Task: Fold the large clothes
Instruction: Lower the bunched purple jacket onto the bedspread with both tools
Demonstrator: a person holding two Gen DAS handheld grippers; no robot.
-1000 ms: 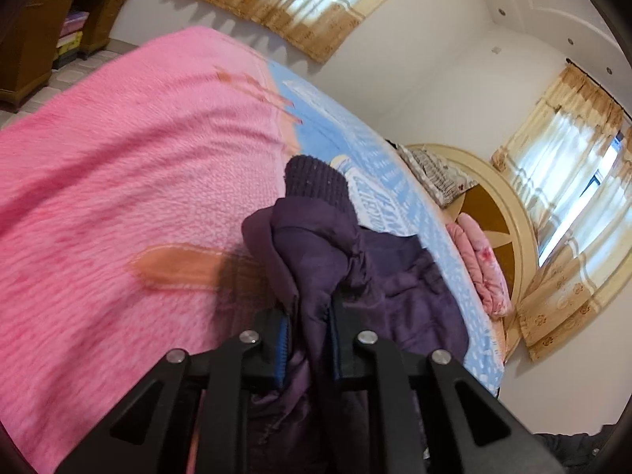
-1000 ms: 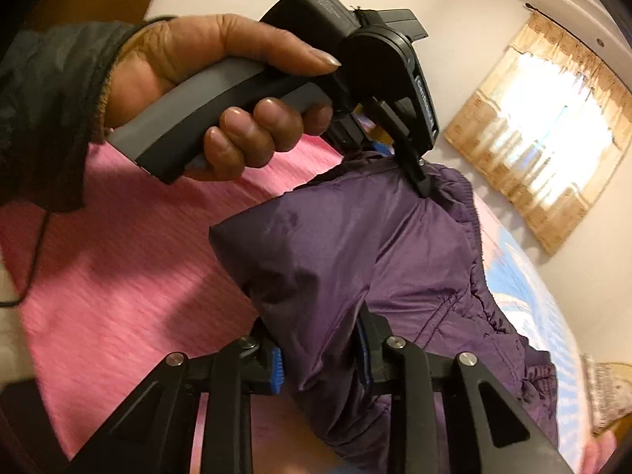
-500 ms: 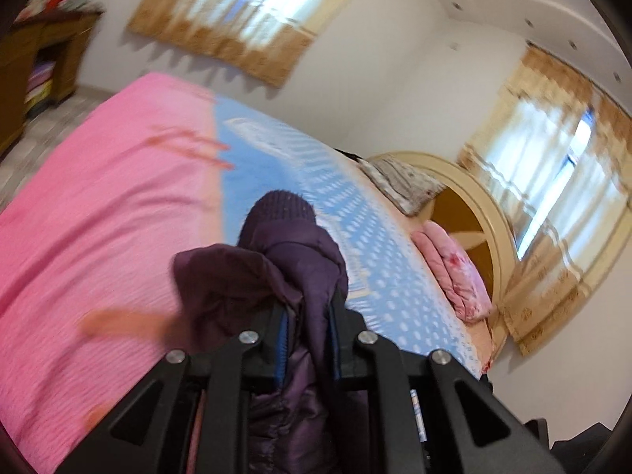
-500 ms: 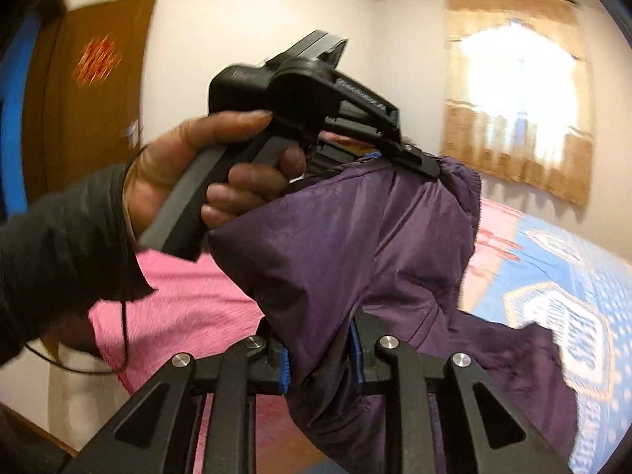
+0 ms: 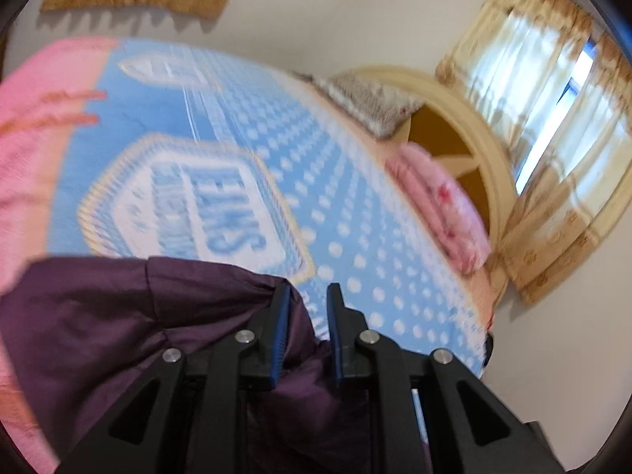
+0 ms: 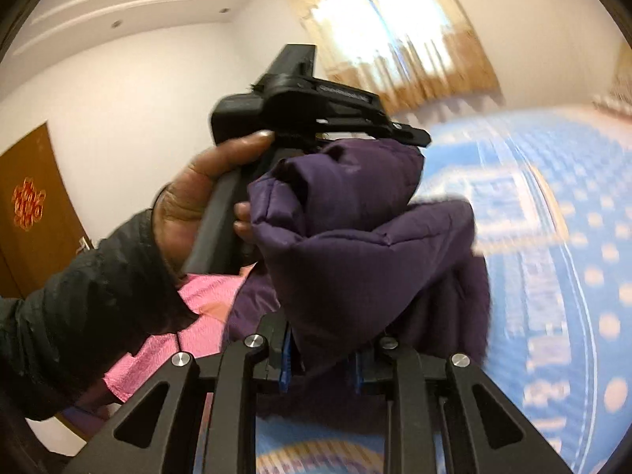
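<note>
A dark purple padded jacket hangs bunched between both grippers above the bed. My right gripper is shut on a thick fold of it. In the right wrist view the left gripper is held in a hand, with the jacket's upper edge right at its fingers. In the left wrist view my left gripper has a narrow gap between its fingers; the jacket lies against the left finger and below, and blue bedspread shows through the gap at the tips. Whether fabric is still pinched lower down is hidden.
The bed has a blue dotted bedspread and a pink blanket. A folded pink quilt and a patterned pillow lie by the round headboard. Curtained windows and a brown door are behind.
Both grippers swung with the jacket from over the pink blanket toward the blue bedspread. The sleeve cuff that stood up between my left fingers is gone from between the tips.
</note>
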